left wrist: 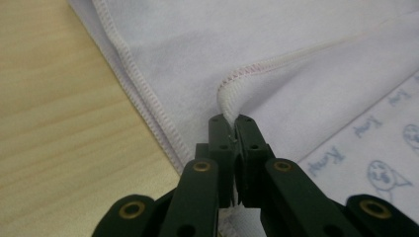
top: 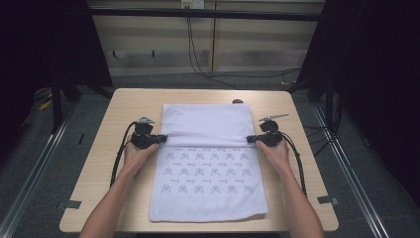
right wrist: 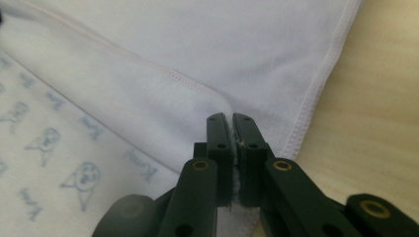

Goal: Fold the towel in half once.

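Observation:
A white towel (top: pixel 208 163) with small blue printed figures lies on the wooden table (top: pixel 94 163). Its far part is folded back toward the person, plain side up, and the hem runs straight between the two grippers. My left gripper (top: pixel 161 139) is shut on the hem's left corner, which shows as a stitched edge (left wrist: pixel 232 94) pinched between the jaws of the left gripper (left wrist: pixel 231 121). My right gripper (top: pixel 250 139) is shut on the right corner, the towel (right wrist: pixel 148 59) bunched between the jaws of the right gripper (right wrist: pixel 230 118).
Bare table shows to the left (left wrist: pixel 54 113) and right (right wrist: pixel 375 123) of the towel. A small dark object (top: pixel 237 101) lies at the table's far edge behind the towel. Cables hang down the back wall (top: pixel 195 54). Dark frame posts stand at both sides.

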The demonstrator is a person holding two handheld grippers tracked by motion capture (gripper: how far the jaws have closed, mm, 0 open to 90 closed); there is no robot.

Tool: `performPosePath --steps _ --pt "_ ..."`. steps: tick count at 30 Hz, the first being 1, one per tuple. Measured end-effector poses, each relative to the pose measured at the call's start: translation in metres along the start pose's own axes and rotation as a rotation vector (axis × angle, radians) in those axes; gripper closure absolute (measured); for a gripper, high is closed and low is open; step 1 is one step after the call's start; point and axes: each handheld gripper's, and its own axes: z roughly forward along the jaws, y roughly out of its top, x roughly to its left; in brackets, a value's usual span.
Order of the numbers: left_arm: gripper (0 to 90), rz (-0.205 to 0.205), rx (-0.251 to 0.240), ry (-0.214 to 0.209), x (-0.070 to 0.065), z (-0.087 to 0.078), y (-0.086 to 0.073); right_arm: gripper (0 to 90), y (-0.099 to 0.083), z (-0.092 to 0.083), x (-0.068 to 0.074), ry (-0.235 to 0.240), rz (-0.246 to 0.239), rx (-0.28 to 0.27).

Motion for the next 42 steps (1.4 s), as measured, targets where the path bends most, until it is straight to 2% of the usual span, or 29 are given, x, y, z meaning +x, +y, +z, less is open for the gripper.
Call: performPosePath --steps 1,3,6,7,8,10,13,14,15,17,18,19,21,22,23,25,27,29,30,31,32,33,34,35,36,37,39,40,42 --pt "87.6 -0.010 -0.028 -0.019 0.000 -0.006 0.003 87.3 0.004 -0.007 0.000 0.013 0.000 -0.031" --pt "87.6 -0.003 -0.072 -0.032 -0.004 -0.021 0.010 87.2 0.011 -0.022 -0.002 0.061 0.005 -0.098" --pt "87.6 0.009 -0.133 -0.057 -0.016 -0.050 0.021 87.2 0.024 -0.049 0.002 0.103 -0.008 -0.176" --pt "87.6 0.032 -0.153 -0.068 -0.023 -0.064 0.025 87.2 0.027 -0.058 0.004 0.124 -0.010 -0.208" --pt "87.6 0.051 -0.164 -0.068 -0.027 -0.073 0.026 87.2 0.030 -0.070 0.009 0.136 -0.028 -0.236" --pt "87.6 0.049 -0.201 -0.108 -0.035 -0.093 0.027 87.2 0.031 -0.088 0.016 0.155 -0.065 -0.271" --pt "87.6 0.071 -0.224 -0.144 -0.054 -0.126 0.024 87.1 0.027 -0.117 0.029 0.181 -0.111 -0.306" --pt "87.6 0.081 -0.229 -0.135 -0.057 -0.131 0.023 87.1 0.025 -0.128 0.036 0.188 -0.138 -0.317" --pt "87.6 0.100 -0.230 -0.140 -0.067 -0.139 0.019 87.1 0.023 -0.132 0.038 0.194 -0.147 -0.325" --pt "87.6 0.107 -0.234 -0.168 -0.081 -0.151 0.011 87.1 0.015 -0.148 0.048 0.228 -0.176 -0.344" --pt "87.6 0.146 -0.233 -0.185 -0.090 -0.157 0.002 87.1 0.009 -0.155 0.053 0.229 -0.191 -0.351" --pt "87.5 0.169 -0.213 -0.183 -0.097 -0.160 -0.009 87.1 0.000 -0.160 0.058 0.233 -0.203 -0.341" --pt "87.4 0.177 -0.176 -0.193 -0.101 -0.158 -0.025 87.1 -0.019 -0.160 0.063 0.256 -0.205 -0.312" --pt "87.3 0.188 -0.172 -0.198 -0.102 -0.157 -0.034 87.1 -0.030 -0.157 0.065 0.255 -0.211 -0.275" --pt "87.2 0.185 -0.141 -0.219 -0.102 -0.154 -0.046 87.0 -0.041 -0.155 0.067 0.253 -0.216 -0.248" --pt "86.9 0.203 -0.082 -0.222 -0.102 -0.149 -0.062 86.6 -0.064 -0.149 0.070 0.263 -0.211 -0.201" --pt "85.6 0.192 -0.020 -0.244 -0.100 -0.140 -0.083 85.0 -0.085 -0.141 0.073 0.280 -0.209 -0.140" --pt "84.1 0.204 0.040 -0.236 -0.099 -0.132 -0.098 82.6 -0.103 -0.134 0.075 0.306 -0.217 -0.074" --pt "83.8 0.206 0.050 -0.243 -0.098 -0.130 -0.105 80.9 -0.111 -0.129 0.076 0.305 -0.231 -0.033" --pt "84.2 0.197 0.054 -0.247 -0.099 -0.129 -0.108 80.1 -0.120 -0.125 0.077 0.314 -0.239 0.009" --pt "84.2 0.197 0.058 -0.249 -0.099 -0.130 -0.111 79.9 -0.125 -0.123 0.078 0.328 -0.232 0.026" --pt "84.1 0.218 0.061 -0.265 -0.101 -0.132 -0.113 78.8 -0.130 -0.121 0.079 0.333 -0.237 0.046" --pt "83.8 0.218 0.063 -0.279 -0.103 -0.133 -0.115 78.1 -0.135 -0.120 0.082 0.324 -0.254 0.076" --pt "83.8 0.220 0.058 -0.285 -0.105 -0.134 -0.117 77.5 -0.138 -0.122 0.084 0.341 -0.268 0.088" --pt "83.8 0.243 0.071 -0.301 -0.108 -0.137 -0.118 76.2 -0.139 -0.124 0.085 0.348 -0.273 0.089" --pt "83.6 0.245 0.070 -0.310 -0.111 -0.138 -0.120 75.0 -0.142 -0.127 0.087 0.345 -0.272 0.099" --pt "81.8 0.247 0.060 -0.315 -0.115 -0.142 -0.122 71.1 -0.148 -0.131 0.090 0.361 -0.281 0.116" --pt "79.6 0.253 0.051 -0.305 -0.116 -0.144 -0.121 69.1 -0.153 -0.134 0.092 0.351 -0.293 0.120" --pt "73.0 0.232 0.013 -0.281 -0.110 -0.144 -0.115 67.6 -0.162 -0.138 0.097 0.368 -0.296 0.135"
